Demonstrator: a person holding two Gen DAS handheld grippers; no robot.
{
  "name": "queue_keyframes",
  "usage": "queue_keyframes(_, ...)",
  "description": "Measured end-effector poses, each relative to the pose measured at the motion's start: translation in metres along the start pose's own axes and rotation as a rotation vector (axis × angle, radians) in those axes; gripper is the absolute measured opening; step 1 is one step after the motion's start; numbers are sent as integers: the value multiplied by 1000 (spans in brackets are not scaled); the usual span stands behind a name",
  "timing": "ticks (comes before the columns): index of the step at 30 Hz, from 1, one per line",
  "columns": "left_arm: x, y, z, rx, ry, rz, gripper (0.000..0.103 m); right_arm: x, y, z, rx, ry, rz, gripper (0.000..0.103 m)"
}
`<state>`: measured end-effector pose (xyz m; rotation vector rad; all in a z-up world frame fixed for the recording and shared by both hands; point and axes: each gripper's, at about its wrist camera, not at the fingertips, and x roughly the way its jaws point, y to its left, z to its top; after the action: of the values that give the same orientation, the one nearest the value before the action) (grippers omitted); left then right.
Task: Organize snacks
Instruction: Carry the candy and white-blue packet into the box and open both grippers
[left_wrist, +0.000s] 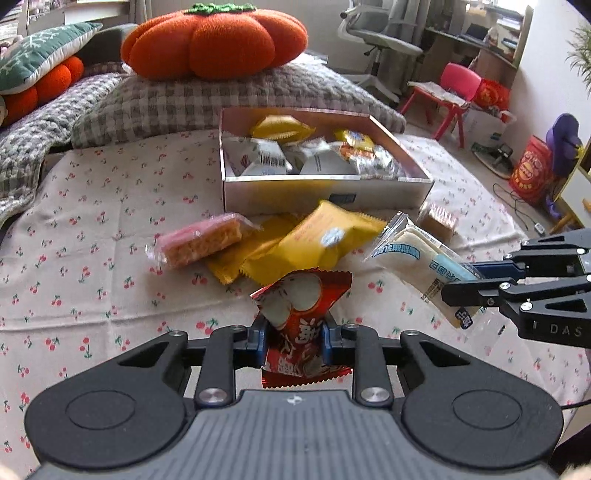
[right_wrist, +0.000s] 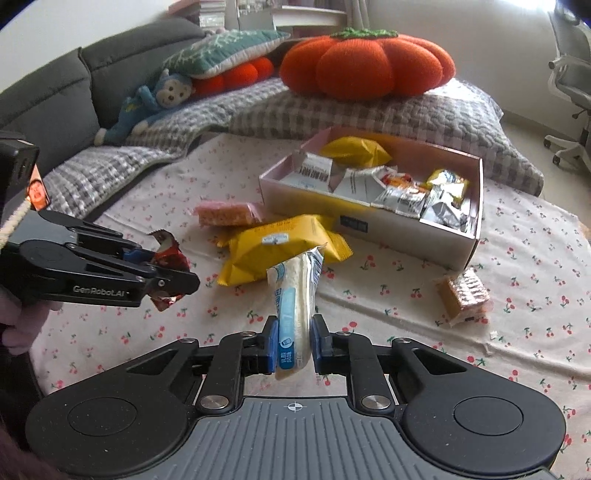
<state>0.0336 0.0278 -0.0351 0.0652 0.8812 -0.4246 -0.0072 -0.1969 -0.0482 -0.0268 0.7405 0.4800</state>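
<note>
My left tongs (left_wrist: 293, 343) clamp a red snack packet (left_wrist: 301, 314) at the lower centre of the left wrist view. My right tongs (right_wrist: 293, 343) clamp a white and blue snack packet (right_wrist: 295, 295), lower centre of the right wrist view. Both packets hang above the cherry-print cloth (left_wrist: 92, 258). Above them lie 2 yellow packets (left_wrist: 317, 240), and beyond those the open box (left_wrist: 325, 192) of snacks.
</note>
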Motion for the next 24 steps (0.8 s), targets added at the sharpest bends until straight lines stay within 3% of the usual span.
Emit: queue_keyframes(24, 28, -32, 76, -85, -101, -47, 24, -7, -71, 62, 232, -153, -100, 17)
